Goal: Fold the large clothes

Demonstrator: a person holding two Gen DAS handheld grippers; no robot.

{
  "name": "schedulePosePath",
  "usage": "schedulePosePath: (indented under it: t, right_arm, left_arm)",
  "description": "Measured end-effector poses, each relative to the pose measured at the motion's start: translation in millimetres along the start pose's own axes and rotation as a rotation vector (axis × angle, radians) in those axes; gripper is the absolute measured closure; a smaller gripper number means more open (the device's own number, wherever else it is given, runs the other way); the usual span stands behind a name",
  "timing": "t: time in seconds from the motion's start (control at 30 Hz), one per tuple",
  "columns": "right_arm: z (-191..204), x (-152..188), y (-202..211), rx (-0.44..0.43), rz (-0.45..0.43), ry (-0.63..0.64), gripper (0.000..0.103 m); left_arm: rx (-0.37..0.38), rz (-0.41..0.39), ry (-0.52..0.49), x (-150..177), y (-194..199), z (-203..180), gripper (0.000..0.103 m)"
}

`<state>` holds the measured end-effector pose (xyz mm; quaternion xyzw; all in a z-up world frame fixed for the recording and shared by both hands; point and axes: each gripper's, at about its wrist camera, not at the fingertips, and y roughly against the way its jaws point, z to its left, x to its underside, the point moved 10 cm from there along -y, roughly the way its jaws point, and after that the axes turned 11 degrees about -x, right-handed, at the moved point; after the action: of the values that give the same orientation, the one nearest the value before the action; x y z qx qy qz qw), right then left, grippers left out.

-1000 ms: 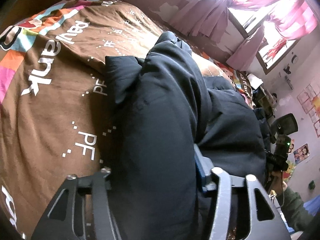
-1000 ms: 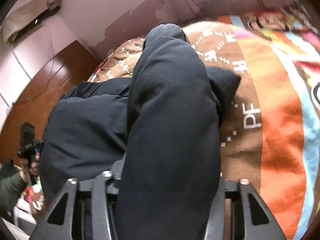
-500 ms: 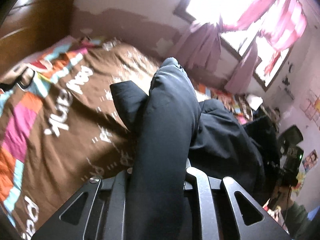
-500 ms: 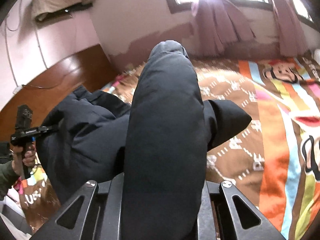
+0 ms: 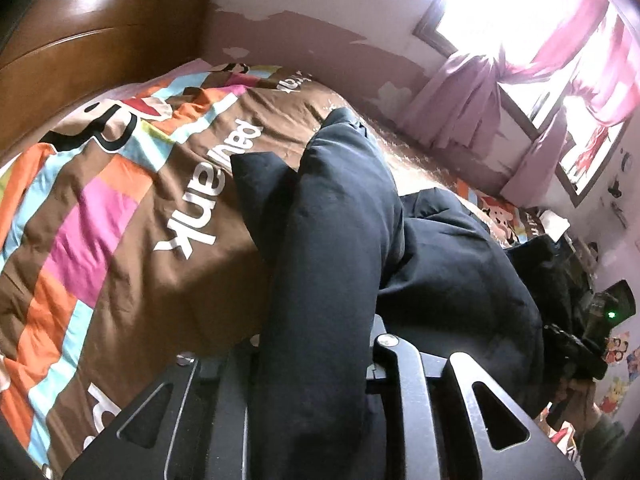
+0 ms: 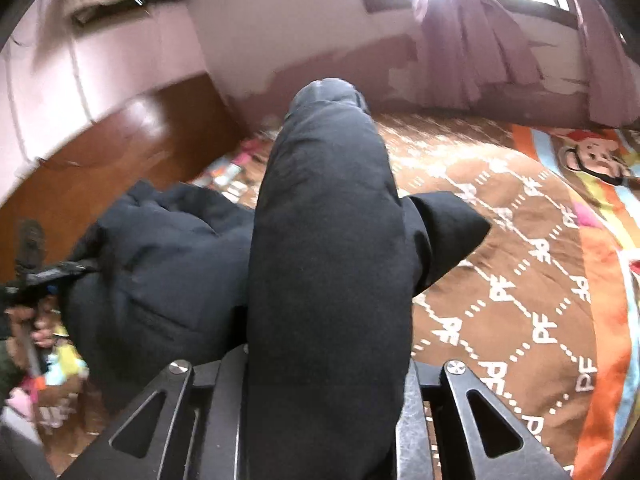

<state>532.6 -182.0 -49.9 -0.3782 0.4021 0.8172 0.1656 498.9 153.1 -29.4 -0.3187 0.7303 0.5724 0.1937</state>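
Both hand-held grippers hold the dark puffy jacket above the bed.

Left hand-held gripper [image 5: 316, 364] has a thick fold of the jacket [image 5: 340, 240] between its jaws, which are opening slightly but still press on it. Right hand-held gripper [image 6: 324, 372] grips another fold [image 6: 328, 240] the same way, jaws also opening a little. The jacket hangs over the brown patterned bedspread [image 5: 132, 240], near the wooden headboard [image 5: 80, 40].

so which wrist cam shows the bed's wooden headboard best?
Left wrist: the headboard fills the top-left corner, sharp, with its curved top edge visible. Right wrist shows only a blurred brown stretch behind the dark jacket.
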Motion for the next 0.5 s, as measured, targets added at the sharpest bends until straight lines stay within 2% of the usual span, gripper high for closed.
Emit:
schedulePosePath:
  t: [0.07, 0.13, 0.17, 0.2, 0.23, 0.3, 0.37, 0.43, 0.5]
  right_arm:
    - [-19.1, 11.4, -5.9, 0.069, 0.034, -0.035, 0.073]
    - [-29.0, 19.8, -8.6, 0.118, 0.06, -0.05, 0.062]
    - [-32.3, 22.8, -9.4, 0.142, 0.071, -0.05, 0.06]
    - [-32.7, 25.1, -11.1, 0.154, 0.078, -0.052, 0.054]
    - [-35.6, 28.9, -12.8, 0.169, 0.089, -0.059, 0.042]
    - [-39.5, 34.0, -12.9, 0.204, 0.093, -0.068, 0.033]
    - [-39.0, 36.5, -10.4, 0.218, 0.094, -0.077, 0.031]
    - [-41.4, 36.5, -6.5, 0.236, 0.083, -0.093, 0.019]
    - [-40.8, 31.9, -0.2, 0.269, 0.057, -0.1, 0.015]
  left_arm:
    - [-0.009, -0.001, -0.018, 1.1, 1.5, -1.7, 0.078]
    - [-0.047, 0.005, -0.024, 3.0, 1.2, -0.3, 0.067]
    - [-0.066, 0.008, -0.024, 4.2, -1.3, 1.9, 0.062]
    - [-0.08, 0.011, -0.027, 5.9, -2.6, 3.8, 0.056]
    - [-0.101, 0.016, -0.03, 8.8, -3.9, 6.4, 0.053]
    - [-0.134, 0.022, -0.014, 11.7, -7.0, 13.3, 0.035]
    - [-0.166, 0.009, 0.018, 13.1, -5.2, 21.4, 0.028]
    - [-0.194, -0.002, 0.026, 12.9, -2.5, 26.0, 0.027]
    - [-0.237, -0.012, 0.011, 12.6, 2.4, 28.3, 0.026]
